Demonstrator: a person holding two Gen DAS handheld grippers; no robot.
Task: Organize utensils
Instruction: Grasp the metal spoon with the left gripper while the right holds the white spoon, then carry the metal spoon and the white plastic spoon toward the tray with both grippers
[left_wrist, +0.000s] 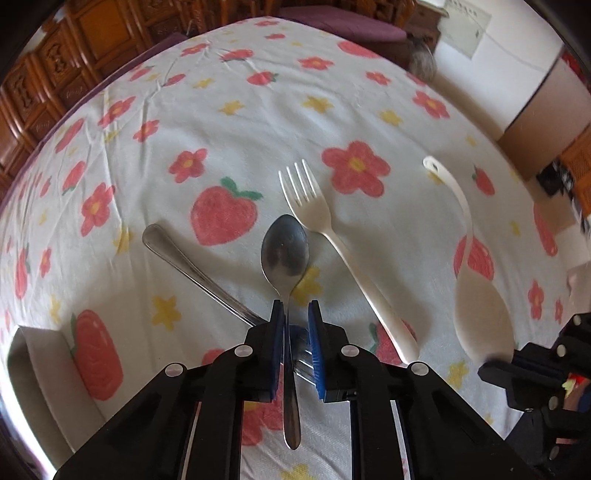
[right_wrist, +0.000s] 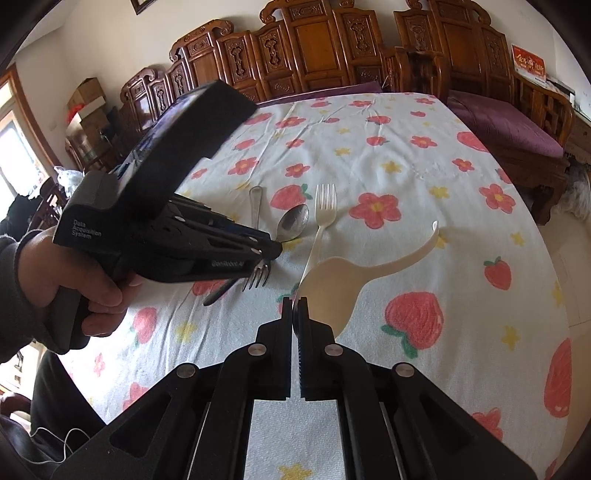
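Left gripper (left_wrist: 296, 308) raised over the strawberry-print tablecloth (left_wrist: 229, 122), fingers parted, metal spoon (left_wrist: 285, 254) resting against the left finger, bowl pointing ahead. Metal fork (left_wrist: 192, 266) lying under and left of those fingers; white plastic fork (left_wrist: 332, 236) just to their right. Right gripper (right_wrist: 295, 306) clamped on the white ladle-shaped spoon (right_wrist: 343, 284), handle angled up and right.
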